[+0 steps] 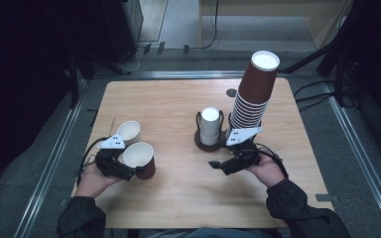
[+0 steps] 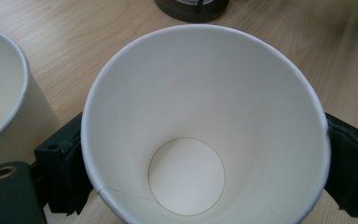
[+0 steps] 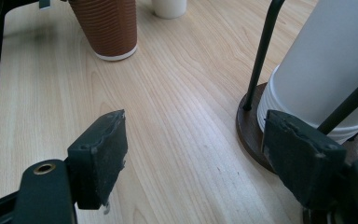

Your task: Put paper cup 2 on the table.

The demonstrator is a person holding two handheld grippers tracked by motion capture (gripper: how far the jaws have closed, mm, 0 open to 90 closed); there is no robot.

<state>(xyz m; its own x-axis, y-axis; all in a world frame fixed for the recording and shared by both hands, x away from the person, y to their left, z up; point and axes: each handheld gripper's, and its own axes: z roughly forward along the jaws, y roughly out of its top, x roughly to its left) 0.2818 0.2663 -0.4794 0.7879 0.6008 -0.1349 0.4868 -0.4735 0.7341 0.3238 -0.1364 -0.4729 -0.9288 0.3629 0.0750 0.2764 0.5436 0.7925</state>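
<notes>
On the pale woodgrain table [image 1: 178, 188], left claw [image 2: 205, 154] snug around smooth conical brown paper cup [image 2: 205, 121], right claw [image 3: 205, 154] wide, empty.

Lower left of the high view: brown paper cup [image 1: 140, 159] with white interior, beside a white paper cup [image 1: 129, 131]. Centre: white cup stack [image 1: 210, 126] in a dark brown holder [image 1: 199, 141] with black wire uprights. Upper right: tall stack of ribbed brown cups [image 1: 254, 91], white rims banding its lower part, white inside at the top. Pale wood-grain tabletop [image 1: 178, 198]. Left gripper [image 1: 113, 163] and right gripper [image 1: 235, 161]: black, each carrying a pale grey plate with dark dots. Dark sleeves [image 1: 82, 218] at the bottom edge.
</notes>
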